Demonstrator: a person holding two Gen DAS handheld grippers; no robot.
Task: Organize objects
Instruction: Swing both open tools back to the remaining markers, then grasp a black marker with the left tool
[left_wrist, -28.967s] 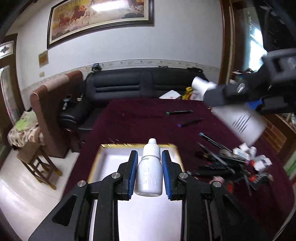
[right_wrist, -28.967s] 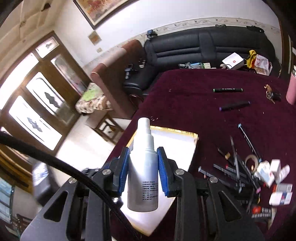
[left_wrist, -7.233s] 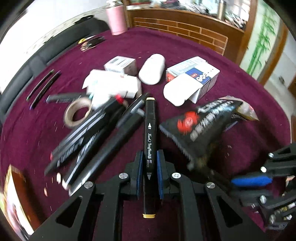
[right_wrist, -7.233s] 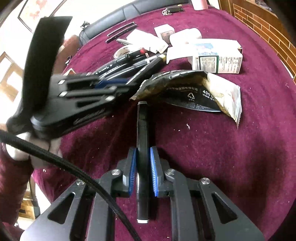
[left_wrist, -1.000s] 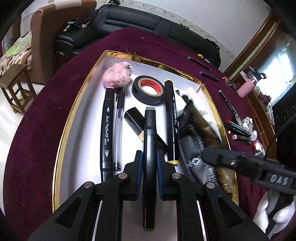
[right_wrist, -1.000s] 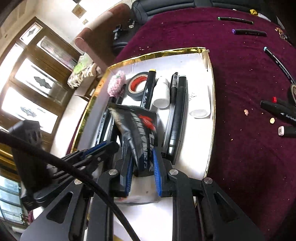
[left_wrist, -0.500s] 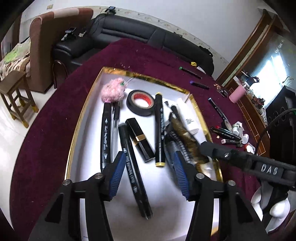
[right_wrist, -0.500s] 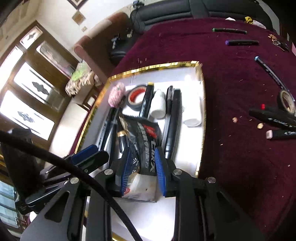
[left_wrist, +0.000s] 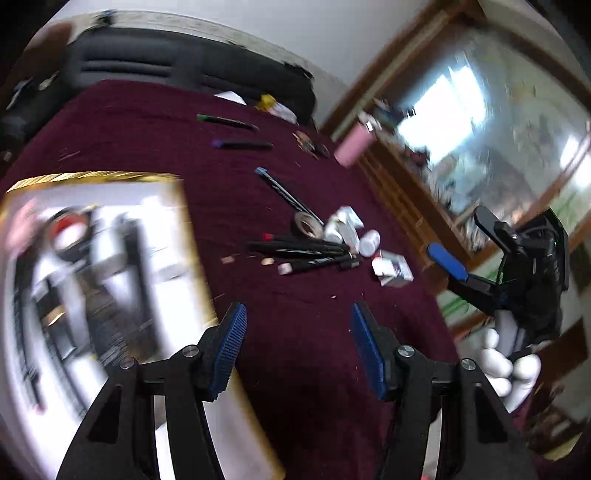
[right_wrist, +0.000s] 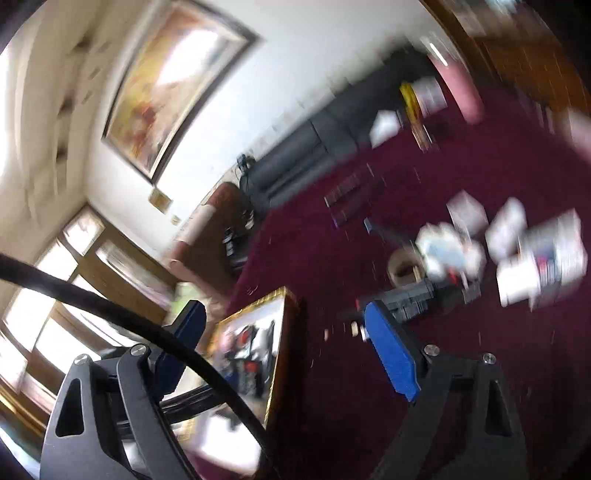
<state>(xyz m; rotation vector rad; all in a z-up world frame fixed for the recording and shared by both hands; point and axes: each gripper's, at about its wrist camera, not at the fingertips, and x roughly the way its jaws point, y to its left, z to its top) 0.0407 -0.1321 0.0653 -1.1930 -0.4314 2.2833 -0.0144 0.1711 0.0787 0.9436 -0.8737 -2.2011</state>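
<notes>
My left claw (left_wrist: 297, 347) is spread wide and empty above the maroon table (left_wrist: 314, 332). My right claw (right_wrist: 286, 347) is spread and empty too. The gold-rimmed tray (left_wrist: 110, 177), blurred and holding pens and tape, lies to the left. Loose markers (left_wrist: 306, 253) and small boxes (left_wrist: 391, 271) sit together farther right on the cloth.

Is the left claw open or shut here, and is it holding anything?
Open and empty. The left claw has its blue pads spread wide, and only the maroon tablecloth shows in the gap between them.
</notes>
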